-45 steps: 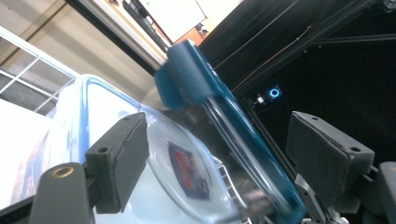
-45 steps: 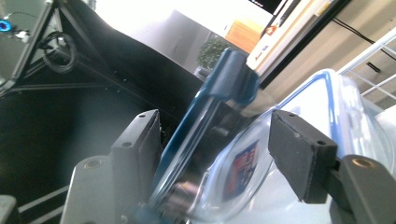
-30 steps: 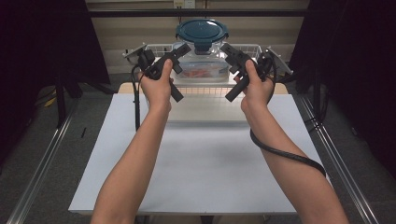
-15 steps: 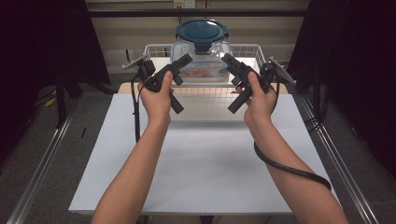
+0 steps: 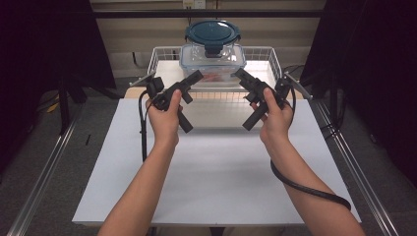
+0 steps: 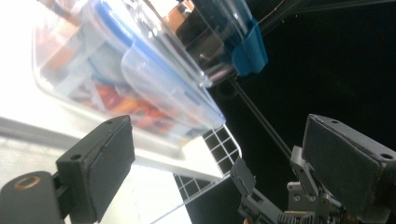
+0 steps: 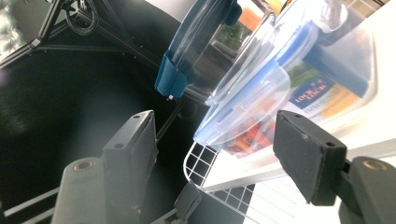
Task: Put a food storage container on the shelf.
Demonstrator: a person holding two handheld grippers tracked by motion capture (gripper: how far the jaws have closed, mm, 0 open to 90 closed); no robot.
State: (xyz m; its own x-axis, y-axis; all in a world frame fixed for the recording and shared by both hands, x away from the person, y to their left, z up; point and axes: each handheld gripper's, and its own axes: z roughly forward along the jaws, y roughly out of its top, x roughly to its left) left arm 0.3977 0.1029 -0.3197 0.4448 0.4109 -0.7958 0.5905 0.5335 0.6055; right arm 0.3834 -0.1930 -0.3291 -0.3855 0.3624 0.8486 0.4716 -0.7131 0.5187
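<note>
In the high view, a wire basket [image 5: 263, 56] sits at the far edge of the white table [image 5: 216, 167], and in it a clear rectangular container [image 5: 212, 64] carries a round container with a dark blue lid [image 5: 212, 30] stacked on top. The left gripper [image 5: 193, 78] and the right gripper [image 5: 240, 74] hover just in front of the basket, one to each side of the stack, tips angled in toward it, both with nothing between the jaws. In the left gripper view, the jaws stand wide apart and have just been opening; the clear container's lid flap [image 6: 173, 88] lies ahead of them, not yet between the pads, and the round lid's blue clasp [image 6: 247, 49] shows farther off. In the right gripper view, the jaws are likewise spread and empty, with the clear lid's side flap [image 7: 247, 105] just beyond the tips and the upper container's blue clasp [image 7: 170, 77] farther off to the left. The step in hand looks like a two-sided approach to the stacked containers. To do it well, each gripper should probably come in level and square to its side, close on a firm edge rather than a thin flap, and move evenly with the other, since the round container on top could tip if one side leads.
</note>
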